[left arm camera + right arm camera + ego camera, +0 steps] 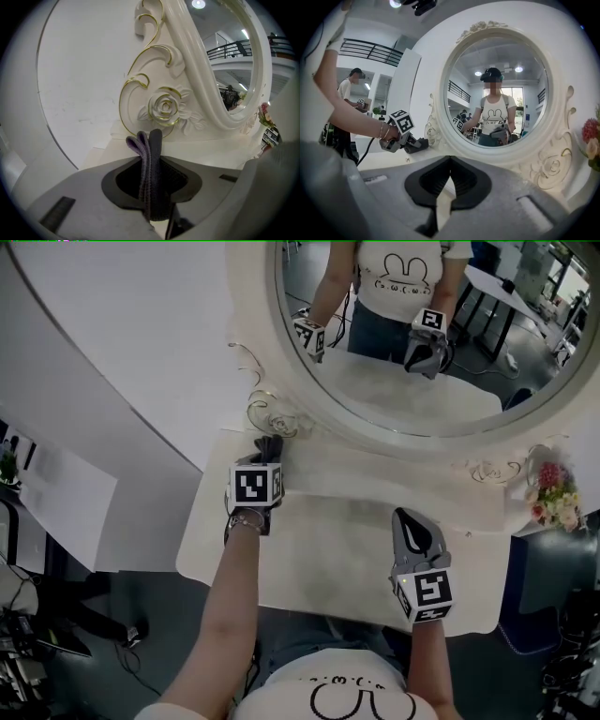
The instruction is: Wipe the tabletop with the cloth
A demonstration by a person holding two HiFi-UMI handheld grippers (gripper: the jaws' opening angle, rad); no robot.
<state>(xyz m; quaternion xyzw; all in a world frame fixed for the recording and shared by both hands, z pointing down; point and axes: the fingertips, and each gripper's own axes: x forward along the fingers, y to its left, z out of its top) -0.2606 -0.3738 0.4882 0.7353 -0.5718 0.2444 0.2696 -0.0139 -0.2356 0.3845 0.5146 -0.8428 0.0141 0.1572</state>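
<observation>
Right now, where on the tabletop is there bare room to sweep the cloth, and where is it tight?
The bare patch is mid tabletop, between the left gripper and the right gripper, in front of the mirror frame. It is tight at the back-left, where the cloth sits by the carved rose, and at the right end by the flowers.

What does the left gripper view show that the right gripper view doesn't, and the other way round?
Only the left gripper view: the dark grey folded cloth, plainly clamped in the left gripper.

Only the right gripper view: the right gripper shut on nothing, the whole round mirror with a person's reflection, the left gripper from the side, and pink flowers.

Both: the cream carved mirror frame and the cream tabletop.
</observation>
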